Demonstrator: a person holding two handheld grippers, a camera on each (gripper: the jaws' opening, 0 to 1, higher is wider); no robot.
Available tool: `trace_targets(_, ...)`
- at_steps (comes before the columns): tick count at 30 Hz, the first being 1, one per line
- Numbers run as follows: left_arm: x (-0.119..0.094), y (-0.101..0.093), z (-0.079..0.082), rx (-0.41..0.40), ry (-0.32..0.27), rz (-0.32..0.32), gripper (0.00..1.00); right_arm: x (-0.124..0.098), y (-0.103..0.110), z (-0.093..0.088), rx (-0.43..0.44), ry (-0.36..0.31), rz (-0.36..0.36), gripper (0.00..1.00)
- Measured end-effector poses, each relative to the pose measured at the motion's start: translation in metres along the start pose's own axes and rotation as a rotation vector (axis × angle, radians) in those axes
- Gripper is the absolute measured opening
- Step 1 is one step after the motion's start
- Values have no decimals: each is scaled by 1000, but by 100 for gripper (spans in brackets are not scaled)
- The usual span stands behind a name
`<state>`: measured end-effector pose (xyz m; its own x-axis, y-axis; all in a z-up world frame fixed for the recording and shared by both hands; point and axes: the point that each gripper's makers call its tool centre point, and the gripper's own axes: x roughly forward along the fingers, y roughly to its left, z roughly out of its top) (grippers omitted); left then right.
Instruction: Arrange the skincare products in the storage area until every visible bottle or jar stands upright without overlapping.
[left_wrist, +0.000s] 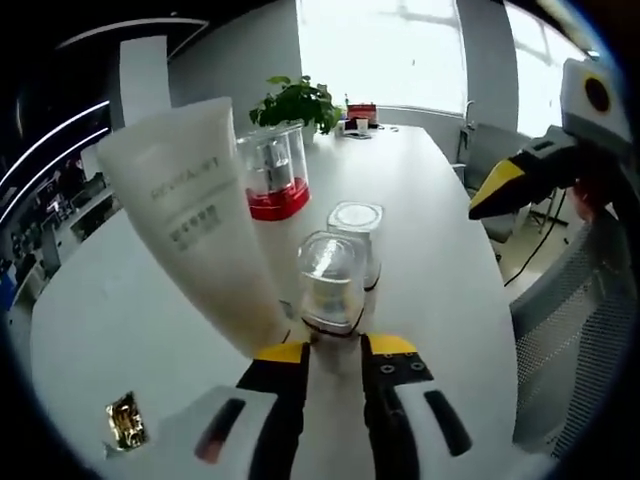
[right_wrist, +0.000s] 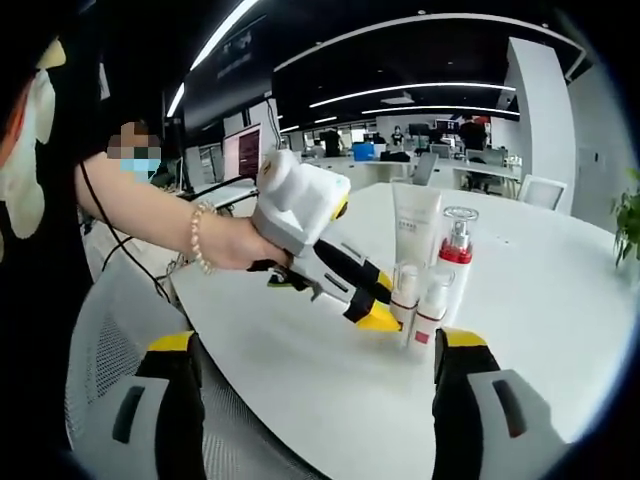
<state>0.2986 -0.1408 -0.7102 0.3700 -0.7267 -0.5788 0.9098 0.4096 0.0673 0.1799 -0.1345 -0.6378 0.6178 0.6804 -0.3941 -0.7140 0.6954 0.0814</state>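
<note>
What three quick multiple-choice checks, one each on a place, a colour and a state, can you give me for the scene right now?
1. In the right gripper view, the white tube stands:
A) on the floor
B) on the table, beside the pump bottle
C) on a chair

2. The pump bottle's band is:
A) blue
B) green
C) red

3. The left gripper is:
A) shut on the small bottle
B) open over the plant
C) shut on the white tube

Answers: B, tube and pump bottle stand side by side on the white tabletop. C, a red band sits under its clear cap. A, its jaws close on the small bottle's body from both sides.
</note>
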Motion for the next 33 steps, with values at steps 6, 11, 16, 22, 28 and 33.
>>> trace_targets(6, -2, 0, -4, 0, 14, 4, 31, 0, 2, -1, -4, 4, 5, 96)
trace_targets(11, -15, 3, -3, -12, 9, 20, 34, 1, 5, -2, -11, 11, 18, 97)
trace_targets(16, -45, 10, 2, -50, -15, 54, 41, 3, 7, -3, -12, 18, 32, 97)
trace_targets(22, -88, 16, -3, -89, -26, 96, 51, 3, 5, -1, 8, 3, 40, 98)
trace_targets(28, -121, 18, -14, -126, -41, 135, 62, 4, 8, -1, 6, 4, 51, 99)
trace_targets(33, -147, 16, -29, -175, -41, 171, 69, 5, 12, -2, -7, 17, 64, 99)
